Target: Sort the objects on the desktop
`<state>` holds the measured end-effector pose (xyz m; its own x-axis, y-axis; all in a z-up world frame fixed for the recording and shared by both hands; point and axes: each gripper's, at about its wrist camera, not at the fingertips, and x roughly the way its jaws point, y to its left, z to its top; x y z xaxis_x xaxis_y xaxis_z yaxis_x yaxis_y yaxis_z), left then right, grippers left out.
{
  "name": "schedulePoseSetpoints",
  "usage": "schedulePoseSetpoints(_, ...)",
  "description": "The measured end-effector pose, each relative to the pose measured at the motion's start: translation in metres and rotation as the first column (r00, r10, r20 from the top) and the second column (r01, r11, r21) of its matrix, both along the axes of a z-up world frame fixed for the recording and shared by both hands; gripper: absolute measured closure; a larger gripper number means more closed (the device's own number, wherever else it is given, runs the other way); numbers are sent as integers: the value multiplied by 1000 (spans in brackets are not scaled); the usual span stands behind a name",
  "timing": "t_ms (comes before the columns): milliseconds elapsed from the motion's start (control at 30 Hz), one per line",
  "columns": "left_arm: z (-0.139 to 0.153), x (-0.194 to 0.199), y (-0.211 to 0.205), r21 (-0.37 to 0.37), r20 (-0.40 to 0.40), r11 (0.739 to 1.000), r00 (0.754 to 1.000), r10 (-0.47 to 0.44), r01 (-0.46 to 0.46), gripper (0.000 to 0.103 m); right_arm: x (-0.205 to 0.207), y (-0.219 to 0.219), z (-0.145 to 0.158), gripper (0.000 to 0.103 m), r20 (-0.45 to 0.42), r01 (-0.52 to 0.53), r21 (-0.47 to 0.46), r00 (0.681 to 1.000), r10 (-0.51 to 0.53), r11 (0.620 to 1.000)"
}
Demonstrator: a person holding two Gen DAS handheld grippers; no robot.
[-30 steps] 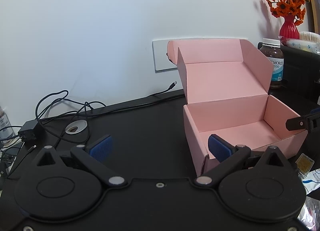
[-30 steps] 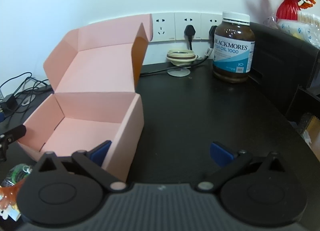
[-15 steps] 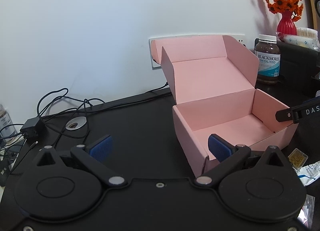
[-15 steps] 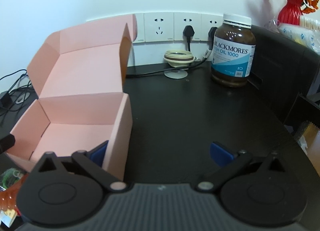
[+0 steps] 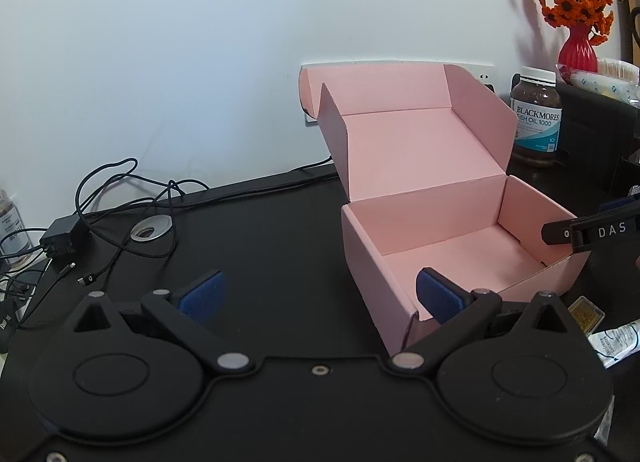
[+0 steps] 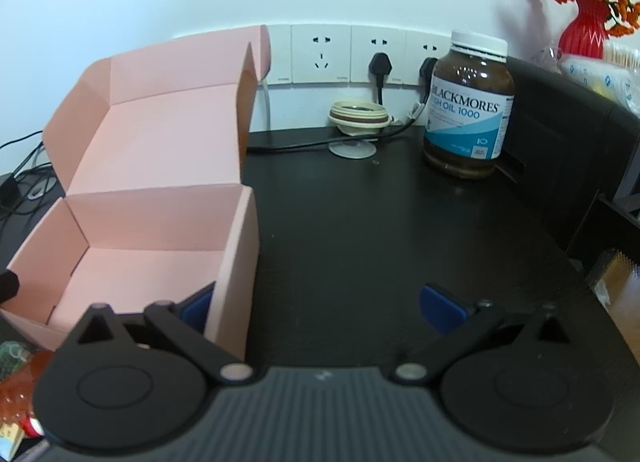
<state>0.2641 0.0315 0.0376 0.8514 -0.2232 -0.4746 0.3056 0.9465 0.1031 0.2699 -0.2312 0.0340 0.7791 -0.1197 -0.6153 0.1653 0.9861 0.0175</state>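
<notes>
Both tools, left tool [image 5: 318, 292] and right tool [image 6: 320, 308], are hanging with jaws apart, gripping nothing, flanking the open pink box [image 5: 452, 222] sitting empty on the tabletop [image 6: 380, 230]. Sorting is seemingly just starting; next, one tool needs to reach an item like the fish-oil bottle [image 6: 468, 110].

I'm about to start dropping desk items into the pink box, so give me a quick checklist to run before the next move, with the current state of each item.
1. Pink box lid open: ok, flap stands upright.
2. Box interior free: ok, nothing inside.
3. Left tongs open and empty: ok.
4. Right tongs open and empty: ok, though they straddle the box's right wall.
5. Fish oil bottle upright, capped, with free desk around it: ok.
6. Cables away from the box: ok, they lie to its left.
</notes>
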Motion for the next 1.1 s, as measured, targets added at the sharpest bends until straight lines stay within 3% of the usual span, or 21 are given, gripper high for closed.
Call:
schedulePoseSetpoints(567, -1, 1, 0, 3, 15, 1000, 1000, 10, -10, 0, -5, 17, 10, 1, 39, -14, -118, 999, 19, 993)
schedulePoseSetpoints(767, 3, -1, 2, 8, 35, 1000, 999, 11, -11, 0, -11, 24, 28, 1, 92, -53, -78, 994, 60, 995)
schedulePoseSetpoints(1100, 11, 5, 26, -76, 58, 994, 995, 78, -74, 0, -1, 57, 31, 1, 86, -143, -87, 985, 150, 986)
